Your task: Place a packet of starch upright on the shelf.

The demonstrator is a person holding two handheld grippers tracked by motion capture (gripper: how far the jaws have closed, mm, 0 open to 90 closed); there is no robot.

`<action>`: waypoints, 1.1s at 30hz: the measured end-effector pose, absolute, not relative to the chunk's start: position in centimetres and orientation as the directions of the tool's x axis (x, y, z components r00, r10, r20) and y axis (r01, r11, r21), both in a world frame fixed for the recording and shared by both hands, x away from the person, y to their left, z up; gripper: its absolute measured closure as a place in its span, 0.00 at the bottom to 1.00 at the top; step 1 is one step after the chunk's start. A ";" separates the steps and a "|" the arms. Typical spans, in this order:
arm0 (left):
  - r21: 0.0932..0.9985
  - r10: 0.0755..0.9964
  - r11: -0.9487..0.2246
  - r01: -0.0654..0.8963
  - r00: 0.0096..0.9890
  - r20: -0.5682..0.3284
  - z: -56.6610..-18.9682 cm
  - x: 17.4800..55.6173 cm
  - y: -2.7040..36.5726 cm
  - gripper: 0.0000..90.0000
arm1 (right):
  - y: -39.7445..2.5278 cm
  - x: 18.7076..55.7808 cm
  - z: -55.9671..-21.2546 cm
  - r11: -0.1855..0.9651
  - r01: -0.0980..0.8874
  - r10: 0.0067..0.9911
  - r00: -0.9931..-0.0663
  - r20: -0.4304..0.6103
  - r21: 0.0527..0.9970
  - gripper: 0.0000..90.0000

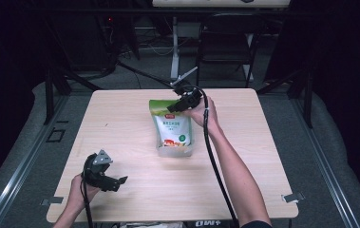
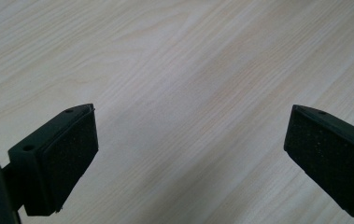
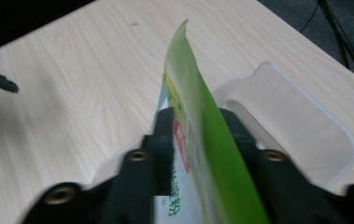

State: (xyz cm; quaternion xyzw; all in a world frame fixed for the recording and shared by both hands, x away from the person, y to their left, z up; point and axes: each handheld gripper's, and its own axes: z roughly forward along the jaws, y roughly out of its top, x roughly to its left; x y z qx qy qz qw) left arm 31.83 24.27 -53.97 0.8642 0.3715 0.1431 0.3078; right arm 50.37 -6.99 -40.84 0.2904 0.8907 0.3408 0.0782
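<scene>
Right claw clenched on top edge of green-and-white pouch, standing in clear tray mid-worktop. Left claw released, well apart from tray, over bare wood. Probably best keeping pouch upright, lowering straight. Right gripper view reveals tray's handle tab beyond pouch; high view doesn't.

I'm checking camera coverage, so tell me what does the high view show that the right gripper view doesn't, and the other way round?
High view: the left gripper open near the table's front left, both forearms, and a chair beyond the table. Right gripper view: the clear tray seen from above, under the pouch. Both: the right gripper shut on the top edge of the green and white pouch, on the wooden table.
</scene>
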 end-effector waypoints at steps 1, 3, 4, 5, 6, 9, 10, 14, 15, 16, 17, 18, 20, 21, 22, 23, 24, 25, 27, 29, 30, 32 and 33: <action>0.637 0.729 -0.536 0.554 0.685 0.018 -54.0 31.8 24.3 0.03 | -6.8 50.3 -40.8 0.610 0.458 0.565 -0.823 0.051 0.646 0.97; 0.638 0.728 -0.536 0.553 0.685 0.018 -54.0 31.8 24.3 0.03 | -6.5 50.1 -40.7 0.621 0.446 0.555 -0.831 0.039 0.645 1.00; 0.640 0.730 -0.535 0.552 0.683 0.020 -54.0 31.8 24.3 0.03 | -6.5 49.9 -40.7 0.620 0.444 0.551 -0.833 0.043 0.647 1.00; 0.640 0.730 -0.535 0.551 0.683 0.021 -53.9 31.8 24.3 0.03 | -6.5 49.7 -40.7 0.619 0.437 0.546 -0.836 0.042 0.653 1.00; 0.640 0.730 -0.535 0.551 0.683 0.023 -53.9 31.8 24.3 0.04 | -6.7 49.5 -40.6 0.618 0.432 0.538 -0.842 0.048 0.656 1.00; 0.641 0.730 -0.535 0.550 0.683 0.023 -53.9 31.8 24.2 0.04 | -7.3 48.8 -40.6 0.599 0.420 0.523 -0.850 0.065 0.682 1.00; 0.639 0.729 -0.538 0.549 0.684 0.026 -53.9 31.8 24.2 0.04 | -7.5 48.6 -40.6 0.592 0.420 0.518 -0.852 0.074 0.688 1.00; 0.639 0.728 -0.541 0.547 0.685 0.029 -53.9 31.8 24.2 0.04 | -8.8 48.4 -41.2 0.551 0.416 0.509 -0.854 0.103 0.724 1.00; 0.640 0.728 -0.540 0.547 0.685 0.029 -53.9 31.8 24.2 0.04 | -9.3 48.5 -41.4 0.537 0.418 0.509 -0.853 0.114 0.733 1.00; 0.641 0.729 -0.538 0.548 0.684 0.028 -53.9 31.8 24.2 0.04 | -9.7 48.6 -41.7 0.513 0.426 0.517 -0.846 0.129 0.745 1.00; 0.641 0.730 -0.537 0.549 0.683 0.027 -53.9 31.8 24.2 0.04 | -10.1 48.7 -42.0 0.499 0.431 0.518 -0.844 0.140 0.752 1.00; 0.641 0.731 -0.535 0.551 0.682 0.024 -53.9 31.8 24.2 0.04 | -10.5 48.9 -42.2 0.483 0.438 0.523 -0.839 0.151 0.758 1.00; 0.641 0.729 -0.538 0.548 0.684 0.027 -53.9 31.8 24.2 0.04 | -11.3 49.3 -42.8 0.455 0.455 0.534 -0.827 0.175 0.766 1.00; 0.640 0.728 -0.539 0.548 0.685 0.027 -53.9 31.8 24.2 0.04 | -11.5 49.5 -43.0 0.447 0.459 0.536 -0.824 0.181 0.768 1.00; 0.640 0.728 -0.539 0.548 0.686 0.026 -53.9 31.8 24.2 0.04 | -11.7 49.6 -43.2 0.440 0.467 0.541 -0.820 0.189 0.767 1.00; 0.639 0.728 -0.539 0.548 0.686 0.026 -53.9 31.8 24.2 0.04 | -11.7 49.7 -43.2 0.437 0.467 0.545 -0.818 0.187 0.769 1.00; 0.639 0.728 -0.539 0.549 0.685 0.025 -53.9 31.8 24.2 0.04 | -11.7 49.7 -43.2 0.442 0.464 0.545 -0.819 0.180 0.768 1.00; 0.639 0.728 -0.539 0.548 0.685 0.027 -53.9 31.8 24.2 0.04 | -11.6 49.8 -43.1 0.450 0.461 0.543 -0.821 0.176 0.764 1.00; 0.640 0.729 -0.539 0.548 0.684 0.028 -53.9 31.8 24.2 0.04 | -11.5 49.7 -43.1 0.461 0.457 0.547 -0.821 0.162 0.761 1.00; 0.639 0.728 -0.540 0.547 0.685 0.029 -53.9 31.8 24.2 0.04 | -11.4 49.7 -43.0 0.463 0.459 0.555 -0.817 0.156 0.758 0.93; 0.640 0.728 -0.540 0.547 0.685 0.028 -53.9 31.8 24.2 0.04 | -11.4 49.6 -42.9 0.461 0.463 0.561 -0.813 0.156 0.757 0.88; 0.641 0.728 -0.538 0.547 0.685 0.027 -53.9 31.8 24.2 0.04 | -11.6 49.5 -42.7 0.448 0.473 0.573 -0.803 0.162 0.758 0.77; 0.640 0.728 -0.539 0.548 0.685 0.027 -53.9 31.8 24.2 0.04 | -11.8 49.4 -42.6 0.445 0.476 0.582 -0.798 0.159 0.758 0.72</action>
